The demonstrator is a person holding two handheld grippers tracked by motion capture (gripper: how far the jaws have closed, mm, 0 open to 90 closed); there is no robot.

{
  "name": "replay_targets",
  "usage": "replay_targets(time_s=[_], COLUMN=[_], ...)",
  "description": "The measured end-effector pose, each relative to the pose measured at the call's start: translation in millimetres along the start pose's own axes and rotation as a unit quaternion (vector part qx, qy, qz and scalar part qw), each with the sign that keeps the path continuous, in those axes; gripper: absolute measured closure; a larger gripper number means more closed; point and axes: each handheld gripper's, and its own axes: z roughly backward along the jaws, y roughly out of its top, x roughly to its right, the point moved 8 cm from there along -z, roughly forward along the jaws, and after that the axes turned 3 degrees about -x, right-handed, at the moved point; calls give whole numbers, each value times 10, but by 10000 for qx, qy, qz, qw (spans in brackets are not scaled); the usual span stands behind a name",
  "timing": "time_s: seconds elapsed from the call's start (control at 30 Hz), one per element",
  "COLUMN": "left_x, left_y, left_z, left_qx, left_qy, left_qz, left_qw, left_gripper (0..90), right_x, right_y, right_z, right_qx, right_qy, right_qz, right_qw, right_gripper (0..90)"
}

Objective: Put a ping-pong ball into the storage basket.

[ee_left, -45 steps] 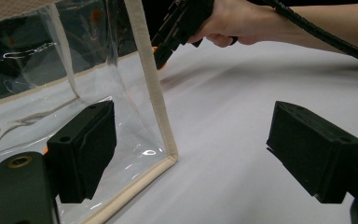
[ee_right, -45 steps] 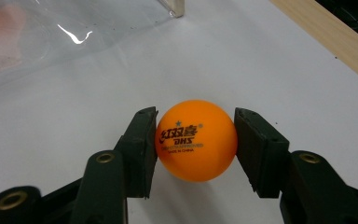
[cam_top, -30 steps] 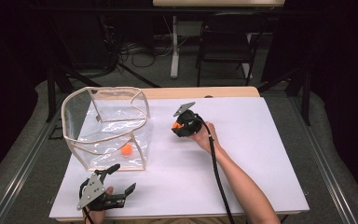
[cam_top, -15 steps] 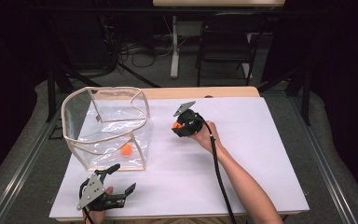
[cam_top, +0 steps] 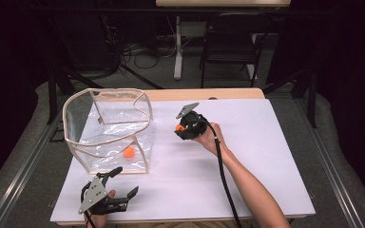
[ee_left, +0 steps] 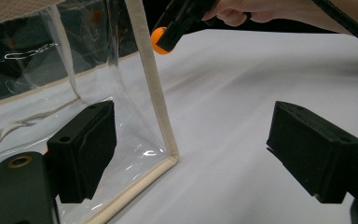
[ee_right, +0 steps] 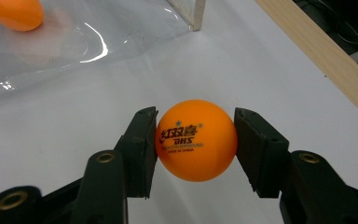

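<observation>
A: Orange plastic table-tennis ball [ee_right: 196, 140], printed, one item: pinched on both sides by the fingers [ee_right: 142, 149] of the right gripper [cam_top: 183, 129], just above the white table [cam_top: 266, 161].

B: Reason for that hold?

A: Likely for carrying to the clear plastic bag with beige trim [cam_top: 108, 128] at its nine o'clock; a second orange ball [cam_top: 129, 152] already lies inside.

B: Left gripper [cam_top: 119, 183]?

A: At the table's seven o'clock, fingers [ee_left: 86, 149] wide apart, holding nothing, astride the bag's near corner.

Orange ball [ee_right: 196, 140], white table [ee_right: 65, 121]
</observation>
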Motion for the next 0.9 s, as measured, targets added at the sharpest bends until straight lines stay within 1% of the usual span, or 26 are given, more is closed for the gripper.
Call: replay_targets(time_s=[0.43, 0.9], left_x=[4, 5], left_y=[4, 5], left_z=[1, 2], left_qx=[3, 8], left_qy=[3, 8], left_qz=[-3, -4], left_qw=[10000, 10000], left_gripper=[157, 157], right_x=[-47, -101], right_y=[65, 110], right_z=[109, 177], right_qx=[46, 81], right_qy=[-3, 9], right_qz=[129, 233], right_qw=[9999, 9997], right_gripper=[509, 509])
